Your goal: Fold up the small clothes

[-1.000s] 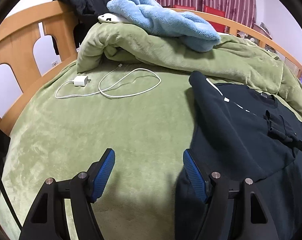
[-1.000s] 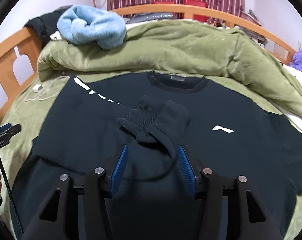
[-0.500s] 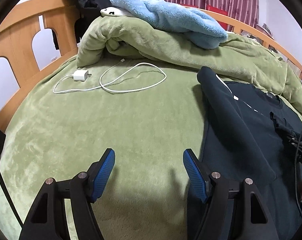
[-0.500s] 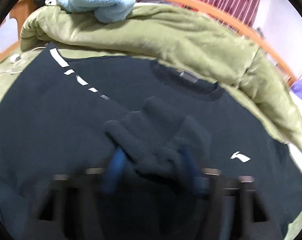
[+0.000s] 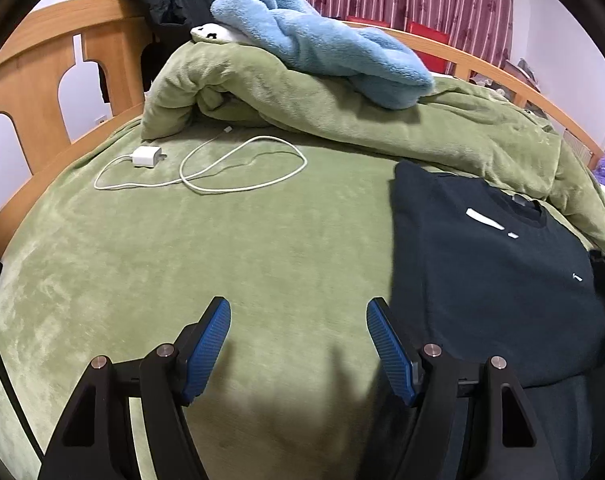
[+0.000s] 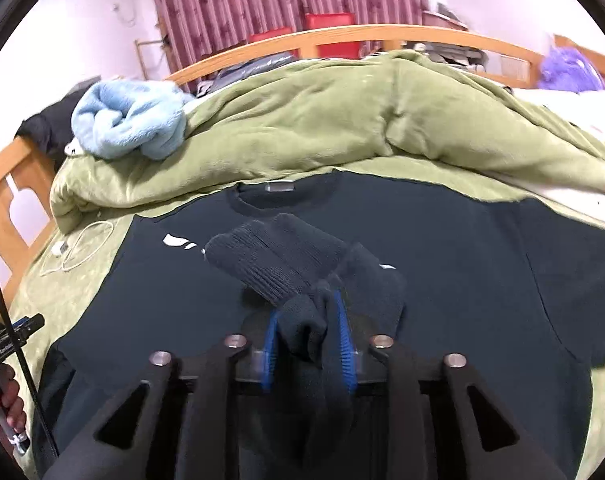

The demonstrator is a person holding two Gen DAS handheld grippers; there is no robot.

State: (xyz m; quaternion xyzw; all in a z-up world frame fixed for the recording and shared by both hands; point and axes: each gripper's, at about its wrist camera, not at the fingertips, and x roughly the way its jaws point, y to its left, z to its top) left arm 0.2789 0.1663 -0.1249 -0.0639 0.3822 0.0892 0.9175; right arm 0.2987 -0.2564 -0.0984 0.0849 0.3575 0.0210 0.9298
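Dark knit socks [image 6: 298, 264] now pinched in right hand-held gripper [image 6: 308, 340], lifted off black sweatshirt [image 6: 442, 260] vs lying loose 1 s ago, left hand-held gripper [image 5: 298, 344] still wide over green bed blanket [image 5: 182, 260], charger cable [image 5: 206, 168] beyond.

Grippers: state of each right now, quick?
Left gripper: open, nothing between its fingers, over the green fleece blanket.
Right gripper: shut on the dark knitted sock, above the dark sweatshirt.
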